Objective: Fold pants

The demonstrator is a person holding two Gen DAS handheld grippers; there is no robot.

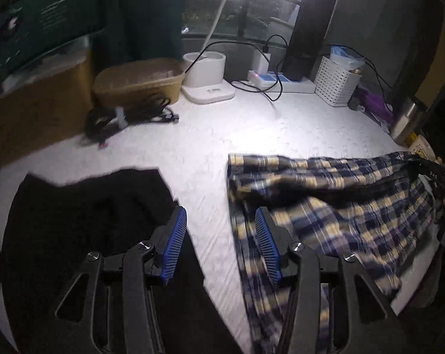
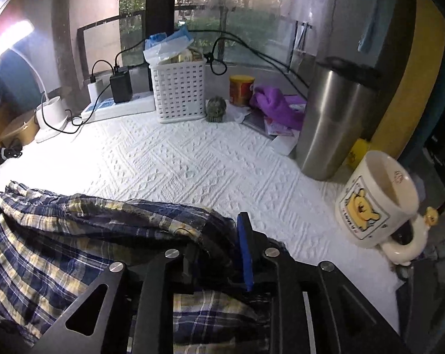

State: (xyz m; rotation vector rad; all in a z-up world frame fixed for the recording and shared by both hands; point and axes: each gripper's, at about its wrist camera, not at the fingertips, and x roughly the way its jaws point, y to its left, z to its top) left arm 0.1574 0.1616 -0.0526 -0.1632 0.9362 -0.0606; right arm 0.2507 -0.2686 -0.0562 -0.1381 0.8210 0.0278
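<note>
1. Two tools are mine. My left tool (image 1: 221,224) stands wide apart with nothing between its blue pads; bare white surface (image 1: 199,135) shows in the gap.
2. My right tool (image 2: 219,244) is narrow. A bunch of the plaid pants (image 2: 75,236) sits between its pads, but one pad is hidden under the cloth, so I cannot tell whether they press on it.
3. The pants lie rumpled on the surface, spread from my left tool's right finger across to my right tool, with one edge folded over on itself.
4. Left of the pants, well apart from them, a black garment (image 1: 84,215) lies flat under my left tool's left finger.
5. Beyond the pants, at the far edge of the surface, stand a white slotted basket (image 2: 179,94), a power strip (image 1: 278,81) with chargers and black cables, a white lamp base (image 1: 206,73), a tan tub (image 1: 140,84) and a coil of black cable (image 1: 119,118).
6. Right of the pants, a cream bear mug (image 2: 375,203) stands close to my right tool, leaning in the lens. Behind the mug is a steel tumbler (image 2: 331,121).
7. Farther back from the tumbler lie purple cloth (image 2: 277,103), papers, a yellow tin (image 2: 240,90) and a small grey figurine (image 2: 218,110).
</note>
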